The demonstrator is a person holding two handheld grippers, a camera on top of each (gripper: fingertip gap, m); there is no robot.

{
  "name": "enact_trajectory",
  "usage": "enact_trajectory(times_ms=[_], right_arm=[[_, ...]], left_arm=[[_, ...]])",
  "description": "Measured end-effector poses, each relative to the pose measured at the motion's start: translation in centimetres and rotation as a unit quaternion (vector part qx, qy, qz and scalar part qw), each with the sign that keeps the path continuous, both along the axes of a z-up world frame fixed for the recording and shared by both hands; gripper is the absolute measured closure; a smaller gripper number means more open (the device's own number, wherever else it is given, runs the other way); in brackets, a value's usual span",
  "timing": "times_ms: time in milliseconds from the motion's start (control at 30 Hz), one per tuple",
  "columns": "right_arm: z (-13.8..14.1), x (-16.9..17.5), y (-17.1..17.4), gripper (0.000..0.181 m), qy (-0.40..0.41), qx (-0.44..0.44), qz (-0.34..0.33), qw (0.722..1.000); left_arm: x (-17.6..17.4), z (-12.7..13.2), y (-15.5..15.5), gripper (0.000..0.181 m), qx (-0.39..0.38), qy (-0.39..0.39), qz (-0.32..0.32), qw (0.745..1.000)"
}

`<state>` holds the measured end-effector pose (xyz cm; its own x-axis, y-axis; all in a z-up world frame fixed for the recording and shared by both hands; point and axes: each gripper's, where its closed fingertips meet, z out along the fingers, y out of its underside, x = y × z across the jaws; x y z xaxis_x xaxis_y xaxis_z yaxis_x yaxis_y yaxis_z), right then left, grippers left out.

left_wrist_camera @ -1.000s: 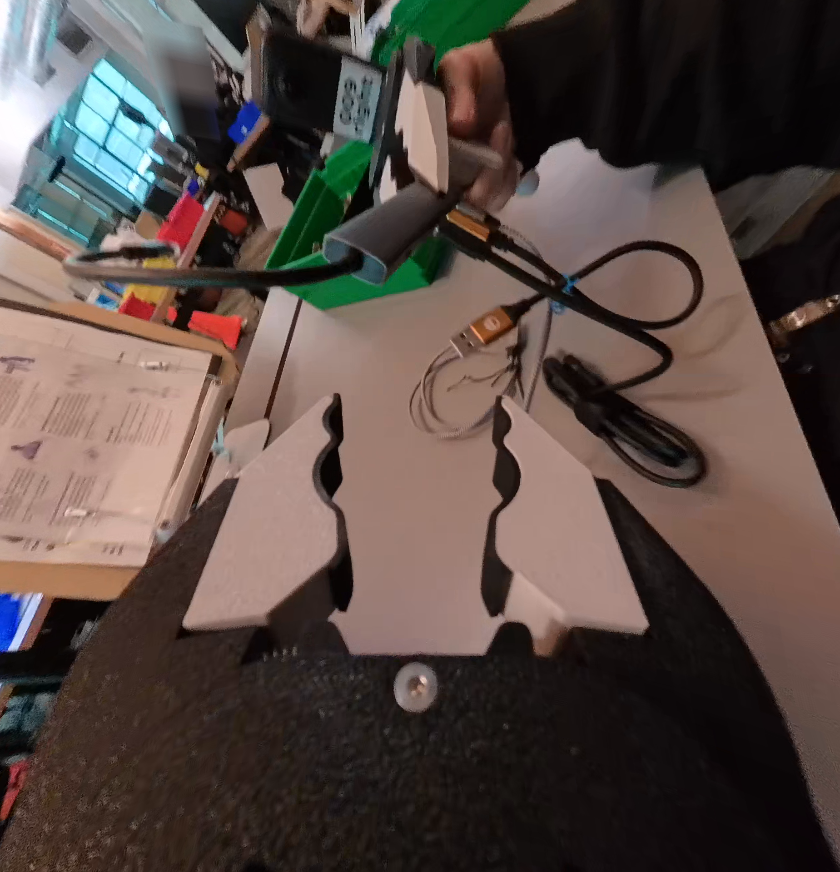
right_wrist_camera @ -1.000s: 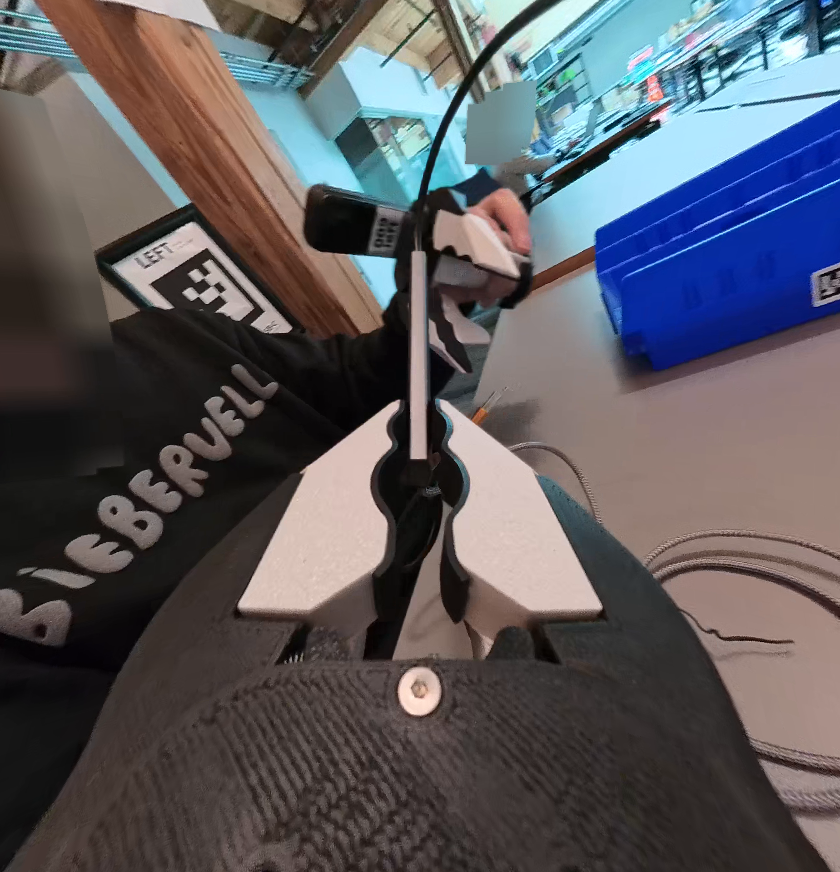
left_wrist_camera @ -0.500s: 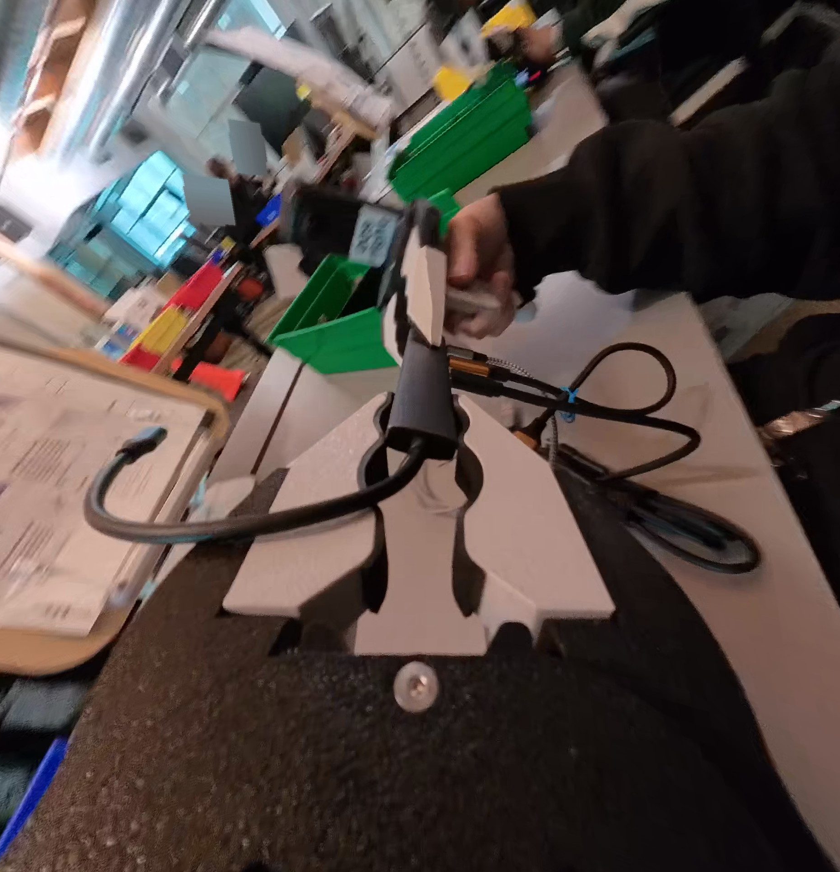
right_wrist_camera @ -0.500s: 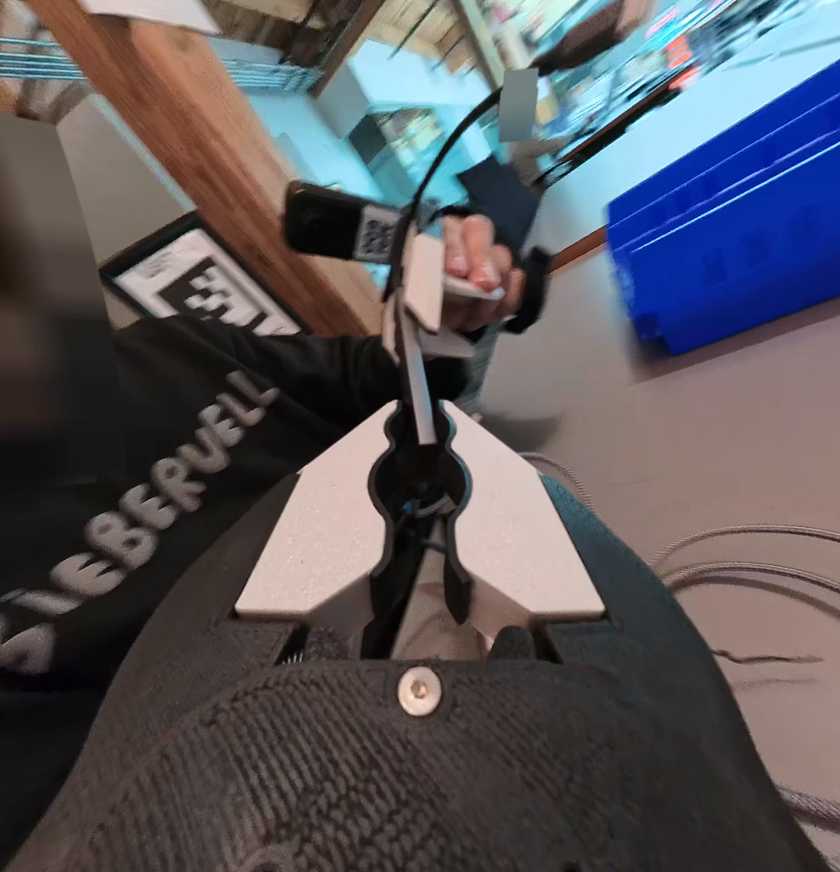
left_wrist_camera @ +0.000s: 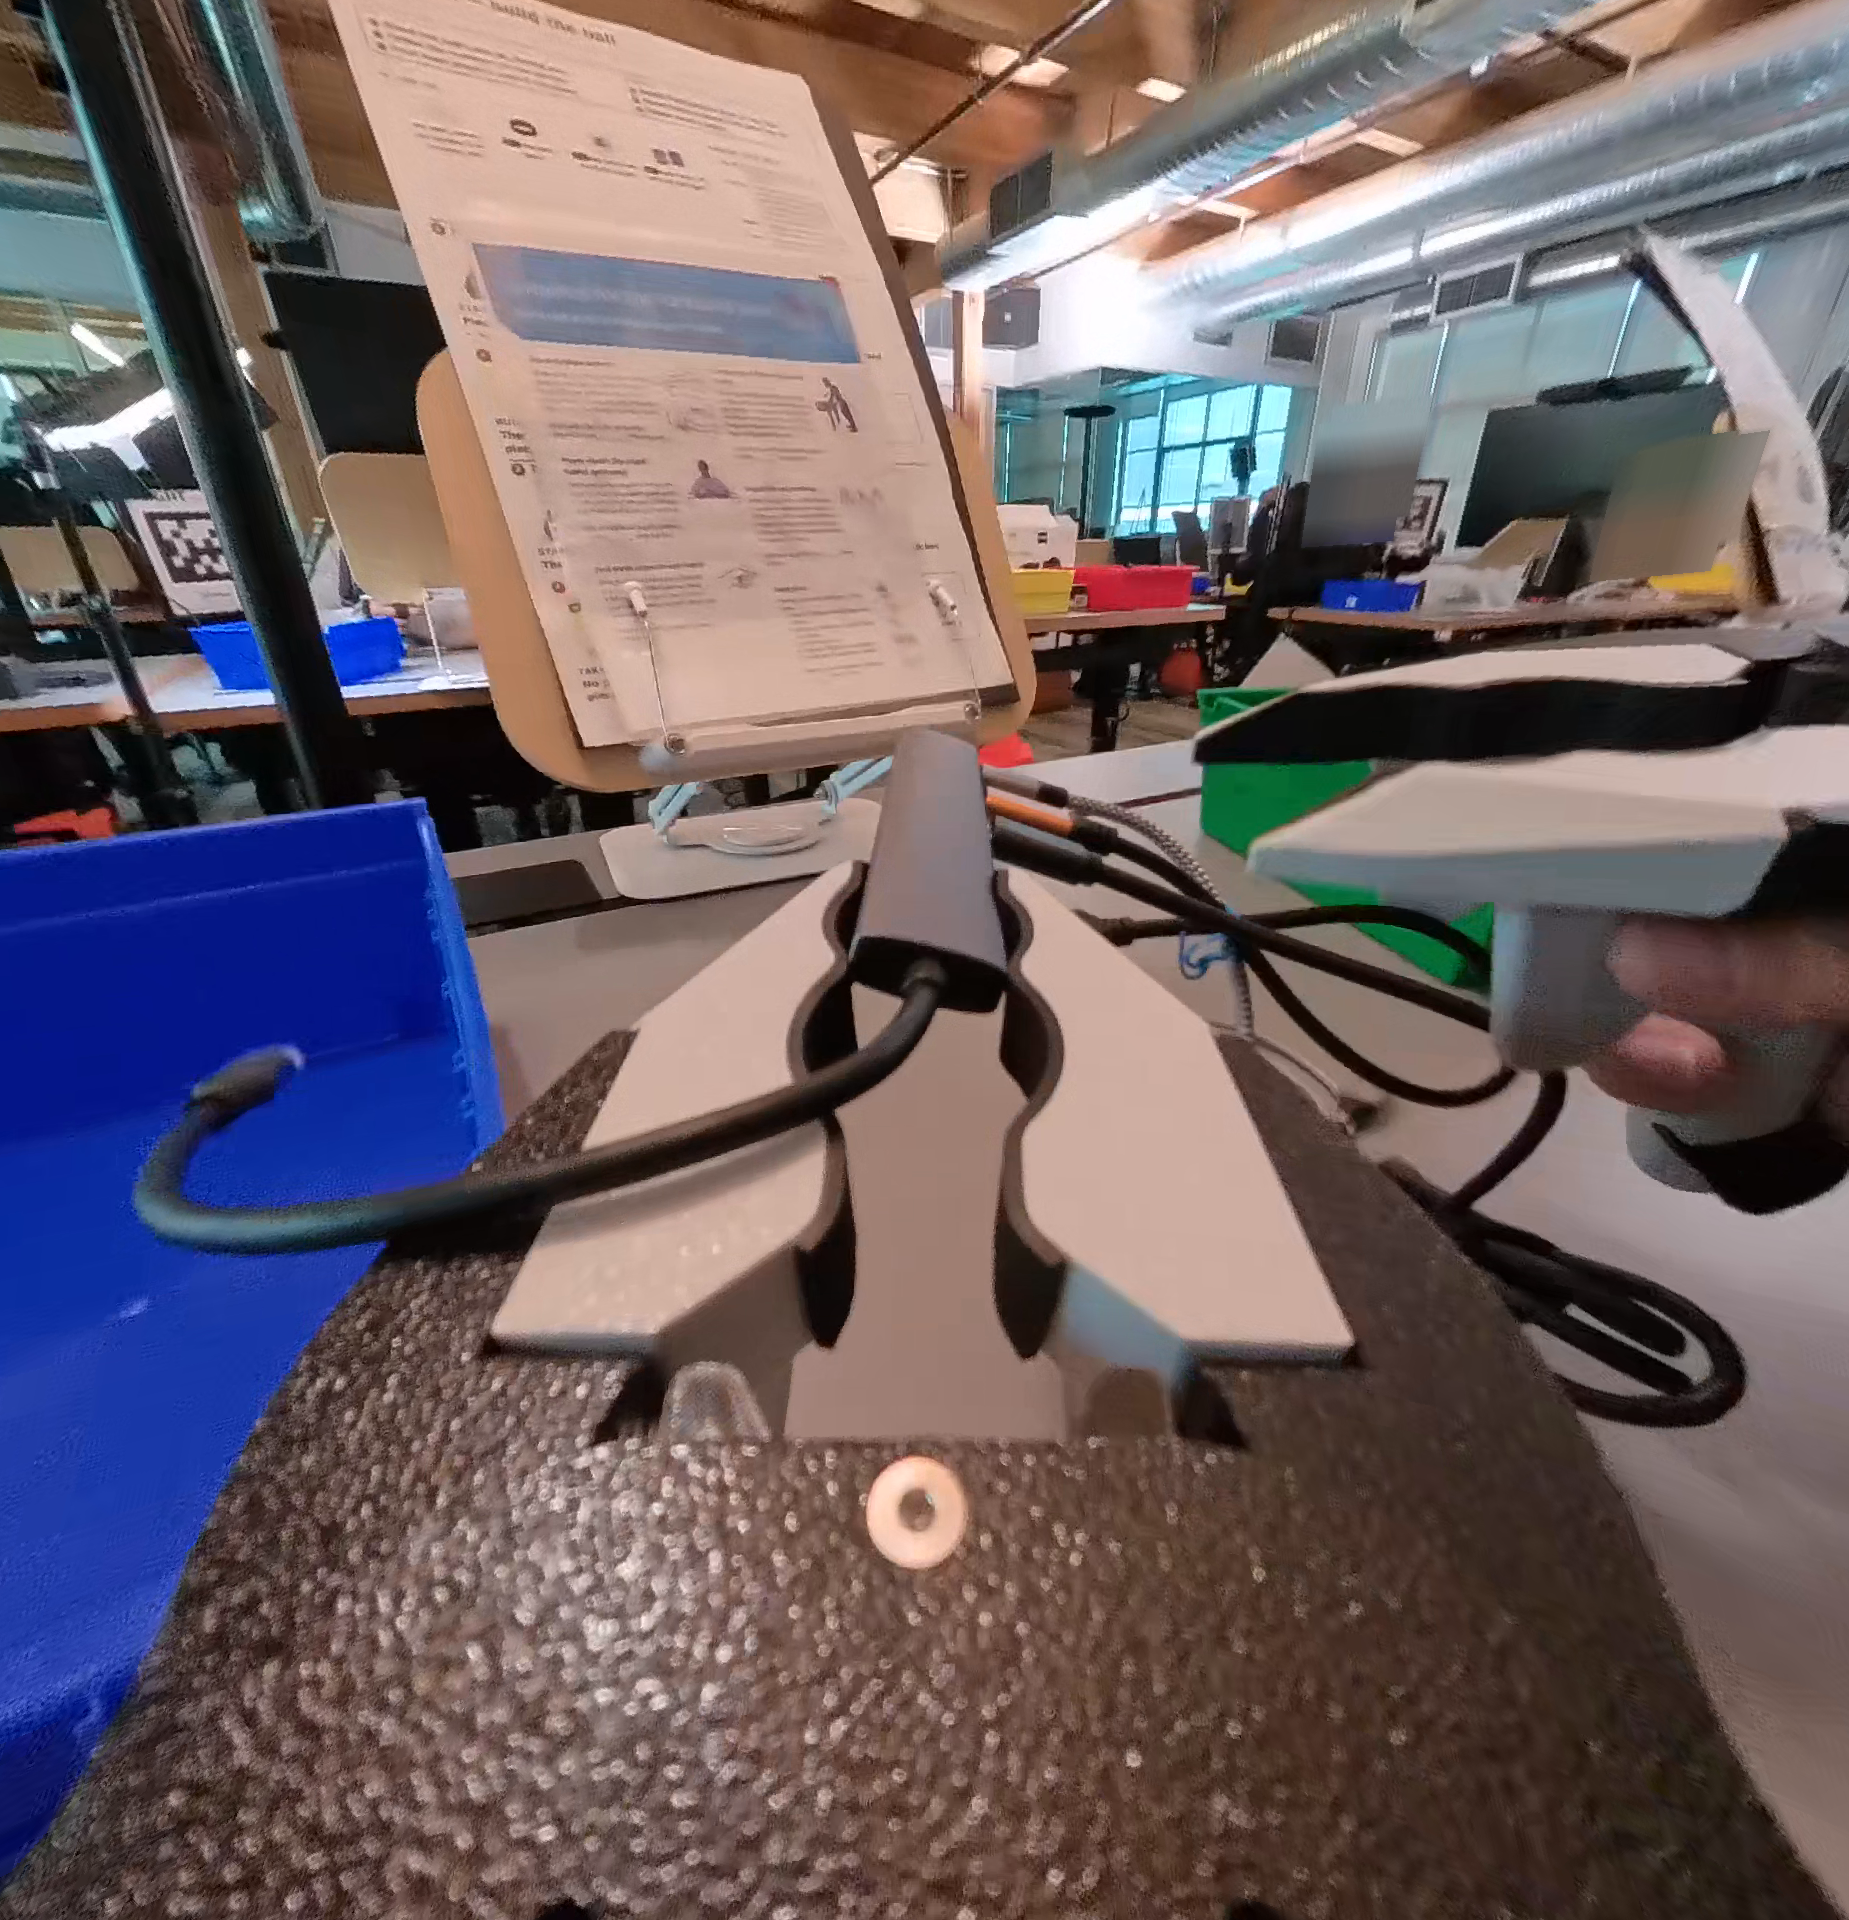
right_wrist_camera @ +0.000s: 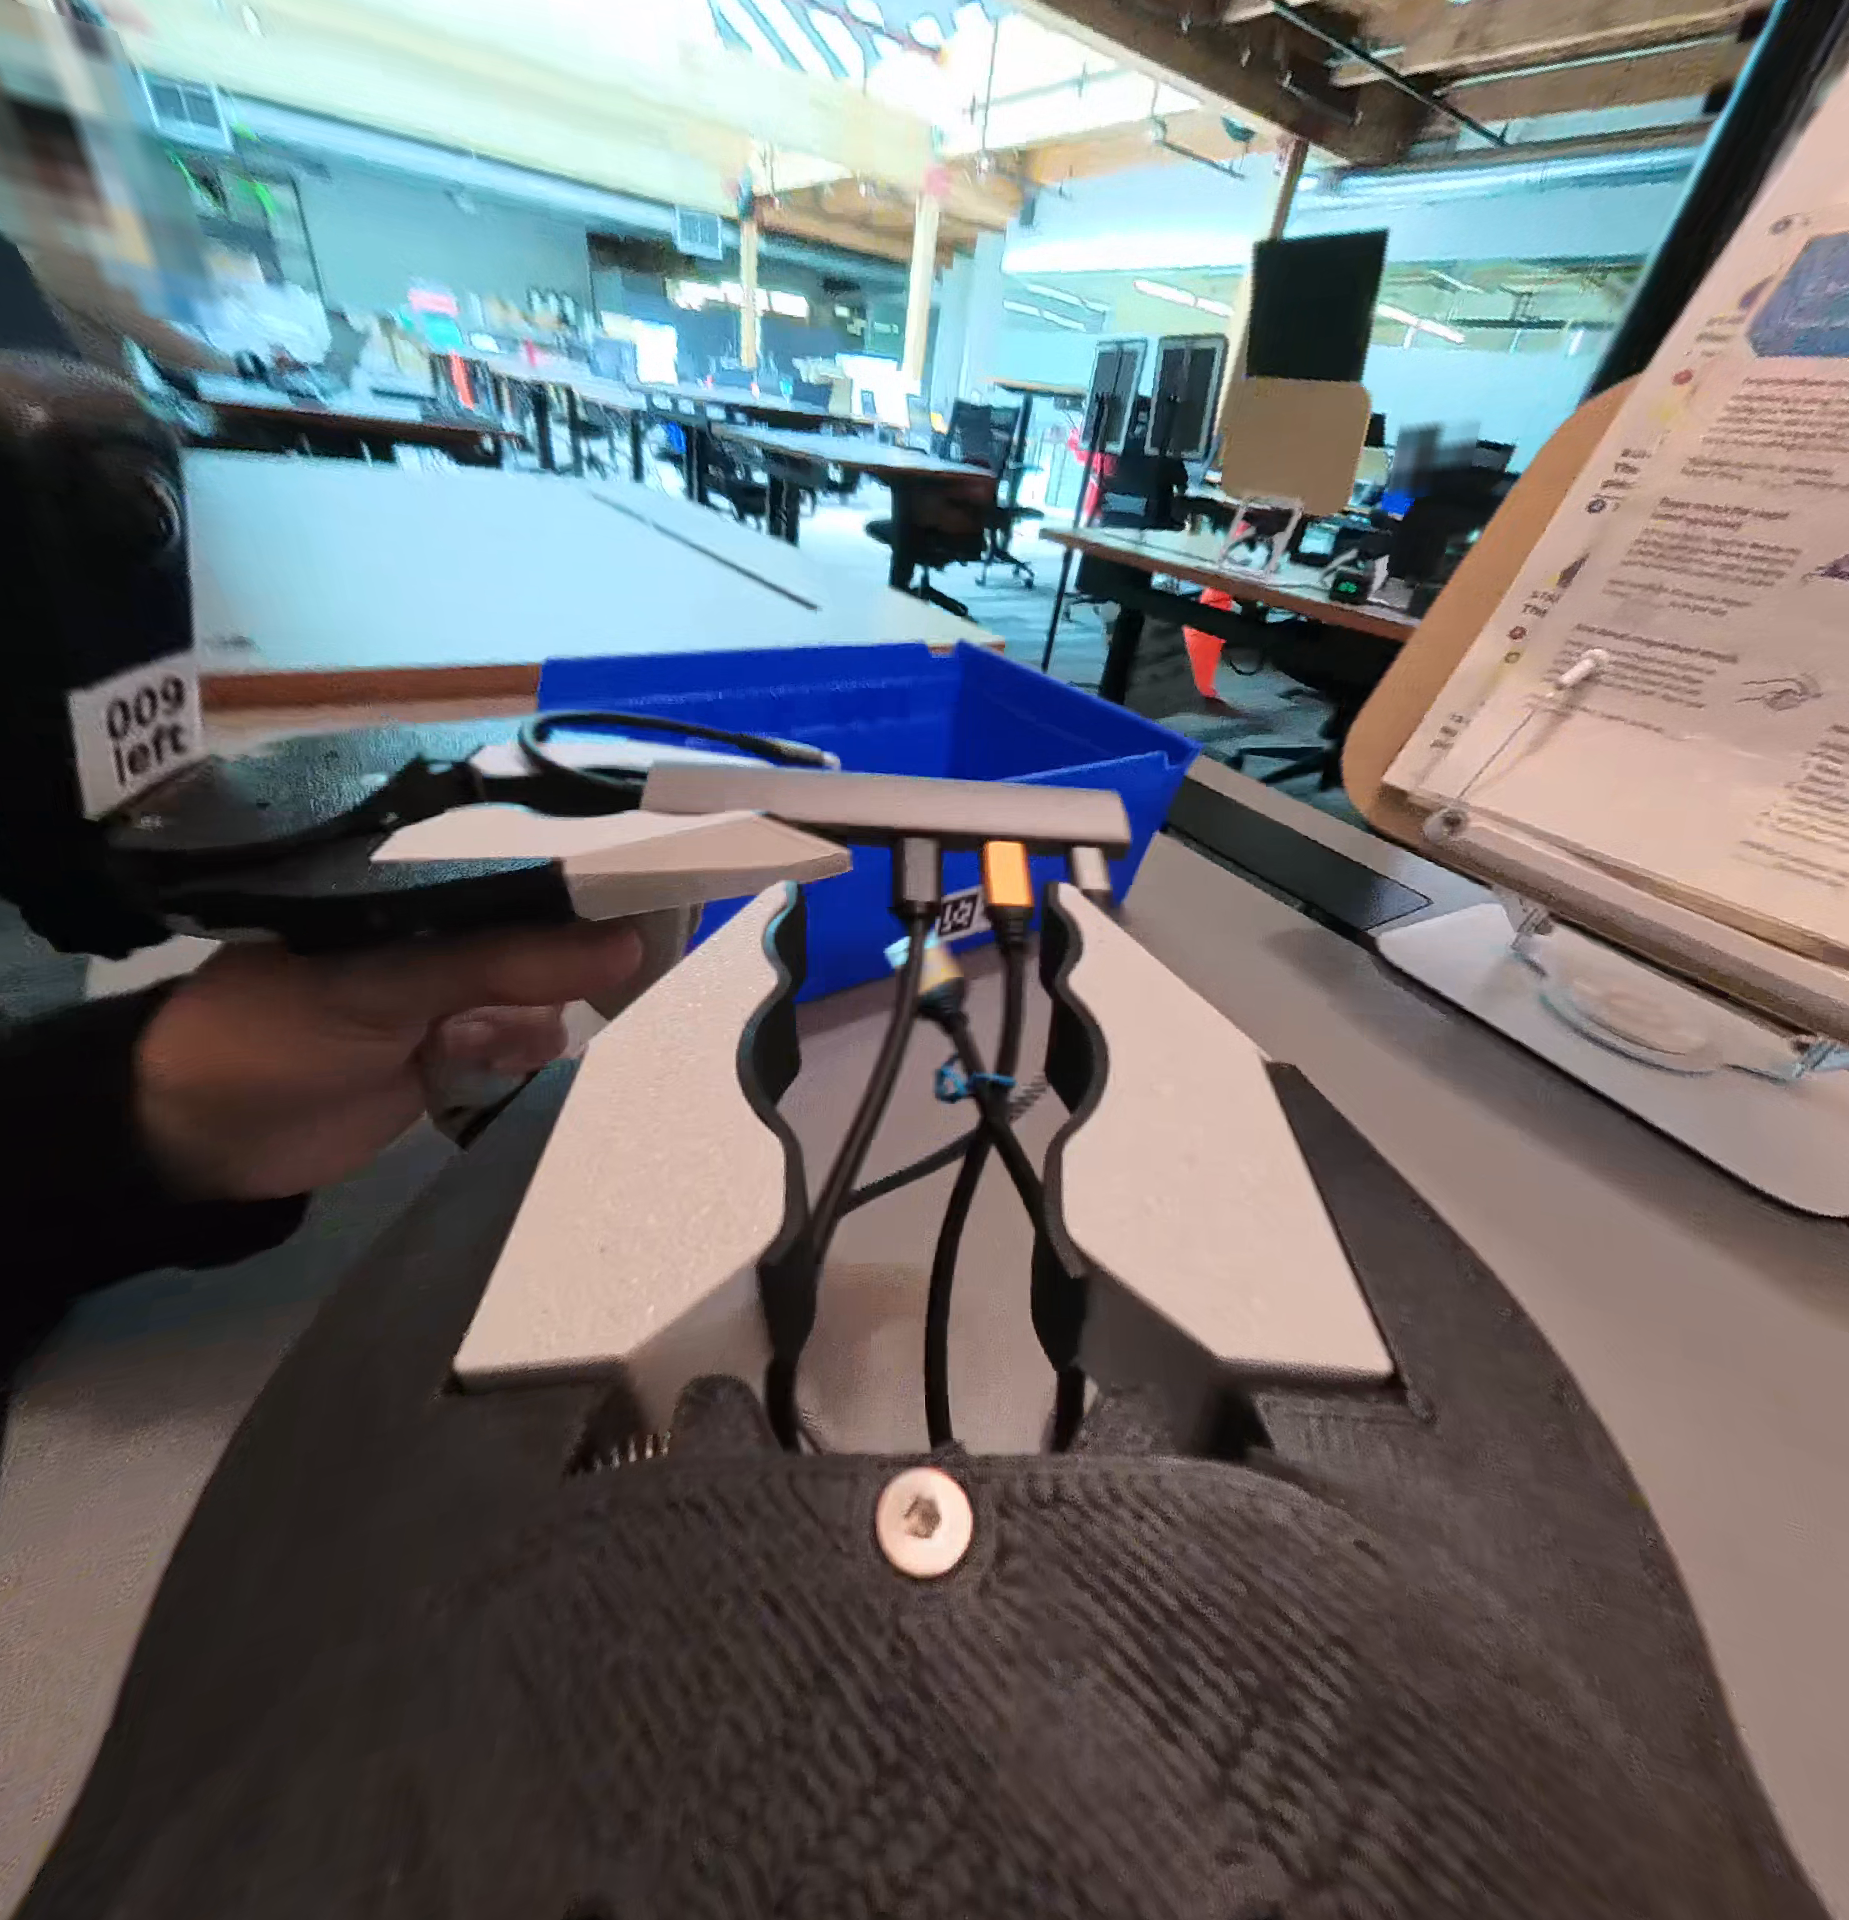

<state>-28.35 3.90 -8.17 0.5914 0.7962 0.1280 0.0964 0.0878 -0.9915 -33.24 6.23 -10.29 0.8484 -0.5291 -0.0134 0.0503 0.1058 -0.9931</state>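
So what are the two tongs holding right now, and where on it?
The left tongs clamp the grey USB hub by its cable end. The right tongs are open, holding nothing, with the plugged-in cables hanging between them.

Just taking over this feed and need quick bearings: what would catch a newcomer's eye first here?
The left claw is shut on a slim dark grey metal hub, held above the grey table with three plugged-in cables drooping from it between the open right claw. Behind it sits a bright blue plastic bin; a printed sheet on a wooden stand rises at the table's back.
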Motion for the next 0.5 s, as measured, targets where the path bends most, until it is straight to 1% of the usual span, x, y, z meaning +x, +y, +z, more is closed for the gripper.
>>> enact_trajectory(times_ms=[67, 133, 167, 267, 300, 367, 433, 500], right_arm=[[-1.5, -1.6, -0.5, 0.138, -0.032, 0.001, 0.006, 0.999], [-2.6, -2.0, 0.2, 0.137, -0.041, 0.002, -0.022, 0.999], [-2.9, -2.1, 0.4, 0.14, -0.038, 0.006, -0.028, 0.999], [-4.1, -2.0, 1.1, 0.158, -0.026, -0.009, -0.043, 0.999], [-4.1, -2.0, 1.1, 0.163, -0.016, -0.005, -0.042, 0.999], [-3.4, -2.2, 0.7, 0.163, 0.023, 0.015, -0.028, 0.999], [-4.0, -2.4, 0.8, 0.163, 0.028, 0.005, -0.024, 0.999], [-4.2, -2.4, 1.0, 0.166, 0.027, 0.016, -0.03, 0.999]], left_arm=[[-0.2, -0.1, -0.2, 0.16, 0.017, 0.013, 0.01, 1.0], [-0.1, -0.2, -0.4, 0.16, 0.021, 0.001, 0.01, 1.0], [-0.1, -0.3, -0.5, 0.16, 0.021, -0.001, 0.009, 1.0], [-0.2, -0.7, -0.5, 0.16, 0.015, -0.011, 0.005, 1.0], [-0.2, -0.8, -0.6, 0.16, 0.013, -0.021, 0.002, 1.0], [-0.2, -0.9, -0.6, 0.16, 0.005, -0.038, -0.007, 0.999], [0.0, -1.2, -0.5, 0.16, -0.007, -0.049, -0.016, 0.999], [0.0, -1.1, -0.6, 0.16, -0.005, -0.052, -0.018, 0.998]])
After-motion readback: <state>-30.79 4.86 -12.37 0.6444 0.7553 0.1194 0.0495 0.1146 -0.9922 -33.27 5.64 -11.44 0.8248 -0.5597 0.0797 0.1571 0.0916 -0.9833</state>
